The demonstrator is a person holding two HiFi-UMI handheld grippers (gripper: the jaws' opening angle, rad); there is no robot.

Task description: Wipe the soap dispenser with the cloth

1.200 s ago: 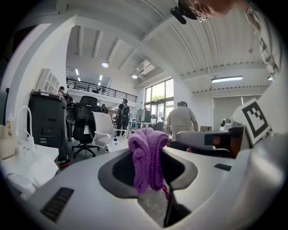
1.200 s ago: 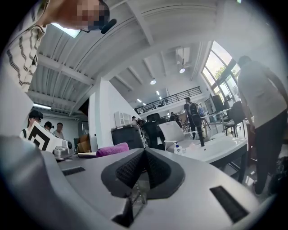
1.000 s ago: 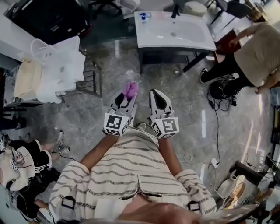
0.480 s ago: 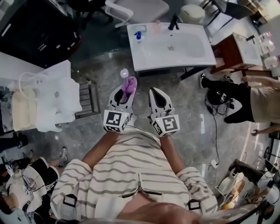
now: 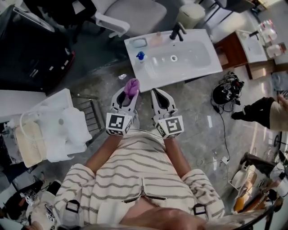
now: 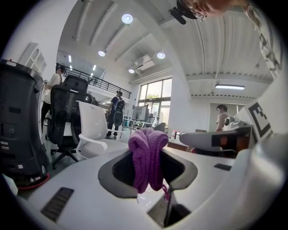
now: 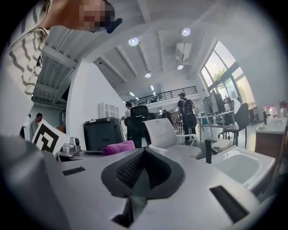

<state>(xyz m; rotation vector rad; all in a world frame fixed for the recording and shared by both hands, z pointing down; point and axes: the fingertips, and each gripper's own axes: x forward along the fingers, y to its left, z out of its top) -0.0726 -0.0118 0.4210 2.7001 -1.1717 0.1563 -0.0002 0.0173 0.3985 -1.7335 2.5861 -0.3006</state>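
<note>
The soap dispenser (image 5: 140, 56), small with a blue top, stands at the left end of the white basin (image 5: 198, 60), beside a dish. My left gripper (image 5: 130, 92) is shut on a folded purple cloth (image 5: 132, 86), held in the air over the floor just short of the basin's front edge. In the left gripper view the cloth (image 6: 145, 164) sticks up out of the left gripper (image 6: 150, 152). My right gripper (image 5: 158, 93) is beside it, shut and empty. In the right gripper view the right gripper (image 7: 144, 155) has its jaws together; the cloth (image 7: 119, 147) shows at left and the basin (image 7: 238, 167) at right.
A black tap (image 5: 177, 31) stands at the basin's back. Behind it is a white office chair (image 5: 130, 11). A black cabinet (image 5: 36, 49) and a white cart with bags (image 5: 54, 128) are to the left. Cables (image 5: 225, 92), a wooden vanity (image 5: 243, 49) and a person's leg (image 5: 258, 110) are to the right.
The basin has come nearer to both grippers as the person walked toward it. The grippers stay side by side, the left still holding the cloth. The person at right has moved away.
</note>
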